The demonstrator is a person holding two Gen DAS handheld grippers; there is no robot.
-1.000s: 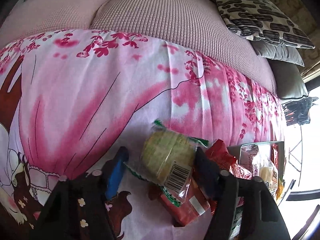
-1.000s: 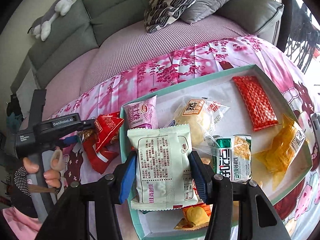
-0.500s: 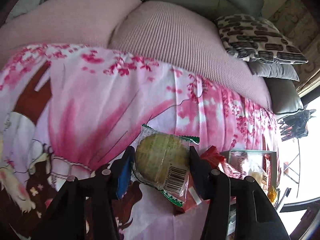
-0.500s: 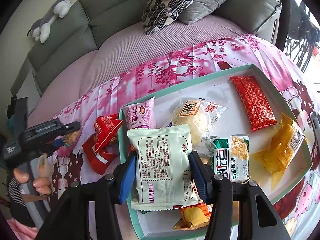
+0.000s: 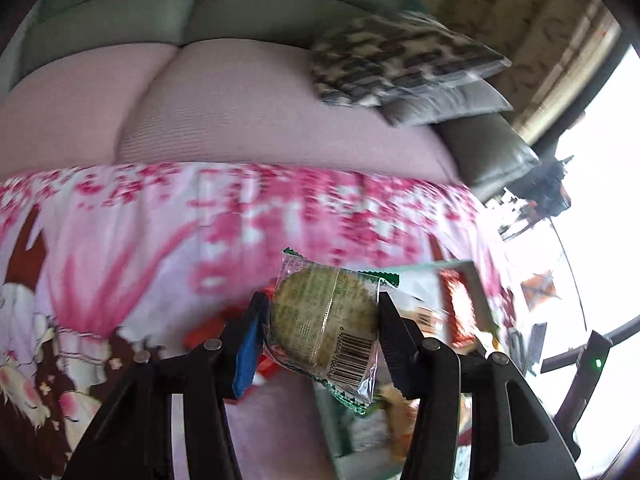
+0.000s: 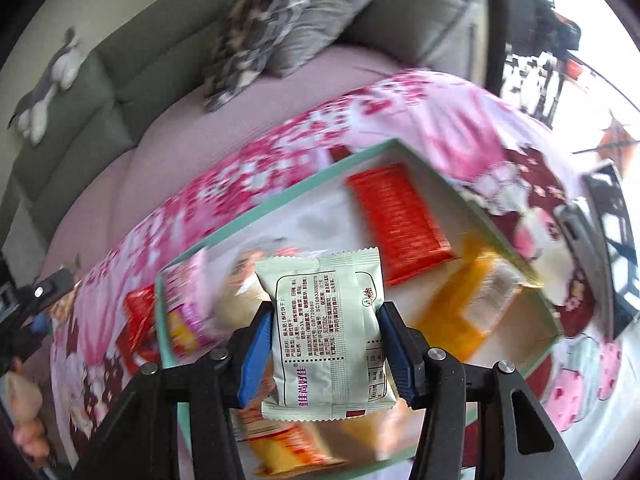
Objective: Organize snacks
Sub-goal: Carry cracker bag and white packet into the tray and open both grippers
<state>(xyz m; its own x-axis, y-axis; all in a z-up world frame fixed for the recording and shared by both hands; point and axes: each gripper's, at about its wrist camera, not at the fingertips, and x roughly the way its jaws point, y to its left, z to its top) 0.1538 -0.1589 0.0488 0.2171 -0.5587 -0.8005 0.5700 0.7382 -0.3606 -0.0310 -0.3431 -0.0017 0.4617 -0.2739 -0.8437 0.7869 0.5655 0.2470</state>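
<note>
Left gripper [image 5: 322, 316]: we see its jaws clamped on a round biscuit packet [image 5: 326, 326], lifted above the pink blanket [image 5: 160, 216], left of the tray [image 5: 476, 292]. Right gripper [image 6: 326, 336]: jaws clamped on a pale green packet [image 6: 326, 332], held over the near left part of the tray [image 6: 280, 196]. In the tray we note a red packet [image 6: 396, 220] at the far side and an orange packet [image 6: 468, 304] to the right. View blurred.
</note>
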